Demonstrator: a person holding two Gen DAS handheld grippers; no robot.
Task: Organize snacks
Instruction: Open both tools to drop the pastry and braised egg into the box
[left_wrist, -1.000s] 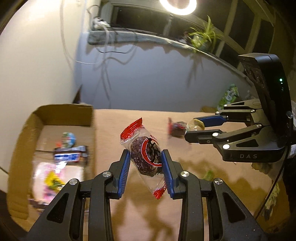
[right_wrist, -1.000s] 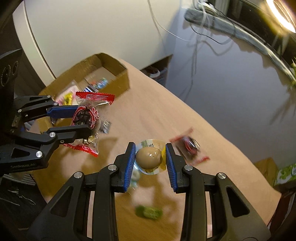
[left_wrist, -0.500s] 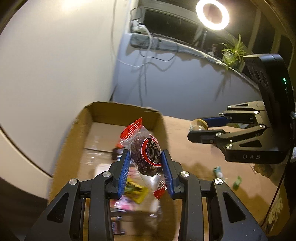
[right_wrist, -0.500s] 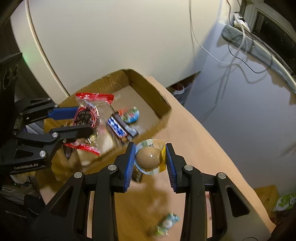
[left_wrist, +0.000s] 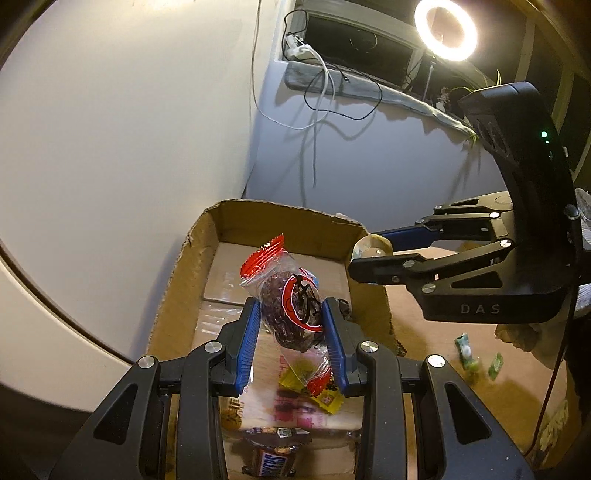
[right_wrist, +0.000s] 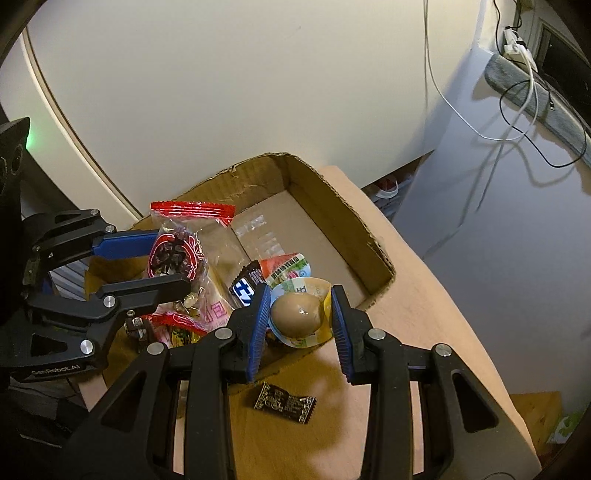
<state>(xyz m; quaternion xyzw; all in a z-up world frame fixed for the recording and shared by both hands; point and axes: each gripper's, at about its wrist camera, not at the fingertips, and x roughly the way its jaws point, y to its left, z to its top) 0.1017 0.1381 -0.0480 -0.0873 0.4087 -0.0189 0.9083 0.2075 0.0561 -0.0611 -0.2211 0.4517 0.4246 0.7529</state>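
A: Step in hand? Both grippers look loaded.

B: Yes, it's the drop-off. The left gripper (left_wrist: 293, 334) has its fingers clamped on a clear red-sealed snack packet (left_wrist: 291, 306) and holds it over the cardboard box (right_wrist: 343, 206), which sits at the tabletop (right_wrist: 436, 295) edge next to the wall.

A: And the right?

B: The right gripper (right_wrist: 297, 325) has a wrapped brown egg (right_wrist: 295, 314) between its fingers, right above the box's near rim. Blue pads sit at the wrapper's edges, so I read it as held, though the right-hand pad barely touches.

A: Box contents?

B: Several snacks already: a chocolate bar (left_wrist: 271, 461), a yellow packet (left_wrist: 314, 391), a round sealed cup (right_wrist: 286, 267). Loose ones left on the tabletop: a dark wrapper (right_wrist: 284, 402) just outside the box, green candies (left_wrist: 467, 350) further along.

A: Next move?

B: My guess: part the left fingers over bare box floor. The egg needs nudging further in past the rim first, or it may land outside.
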